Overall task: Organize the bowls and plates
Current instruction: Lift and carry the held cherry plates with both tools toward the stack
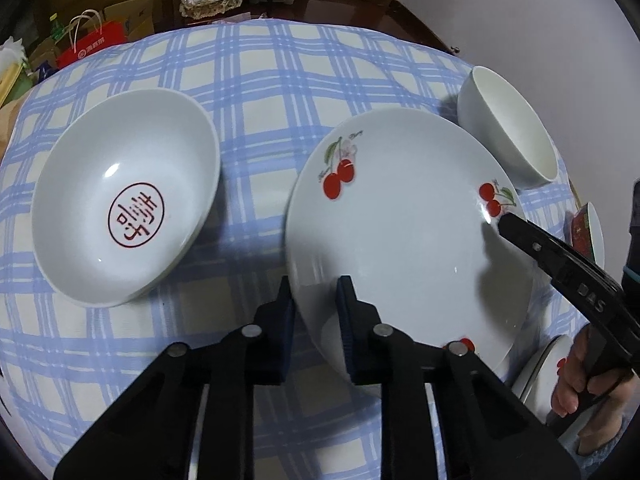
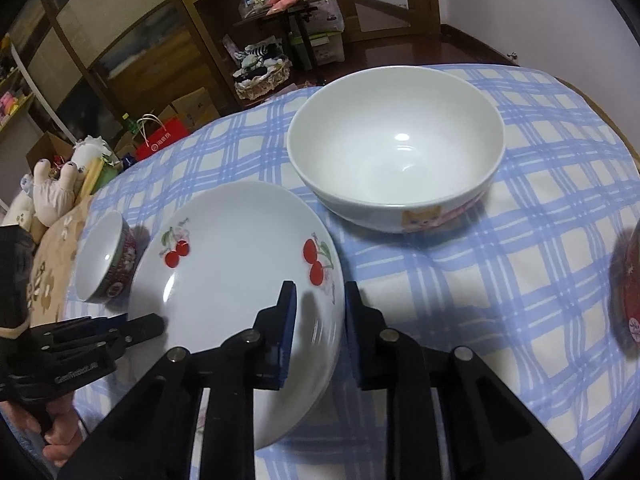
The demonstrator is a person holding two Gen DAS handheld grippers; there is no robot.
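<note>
A white cherry plate [image 1: 400,240] [image 2: 232,264] lies on the blue checked tablecloth, and both grippers have it by opposite rims. My left gripper [image 1: 316,308] straddles its near-left rim, one pad inside the dish and one outside, closed onto the wall. My right gripper [image 2: 320,312] grips the opposite rim the same way. Each gripper shows in the other's view: the right gripper [image 1: 506,224] at the plate's far right rim, the left gripper [image 2: 156,324] at its left edge. A shallow white dish with a red seal [image 1: 124,204] sits to the left.
A large white bowl with a cat picture [image 2: 396,160] [image 1: 508,128] stands just beyond the plate. A small bowl patterned in dark red [image 2: 104,268] sits at its left. Another cherry-marked dish [image 1: 548,368] lies under the right hand. A red object [image 2: 632,280] is at the right edge.
</note>
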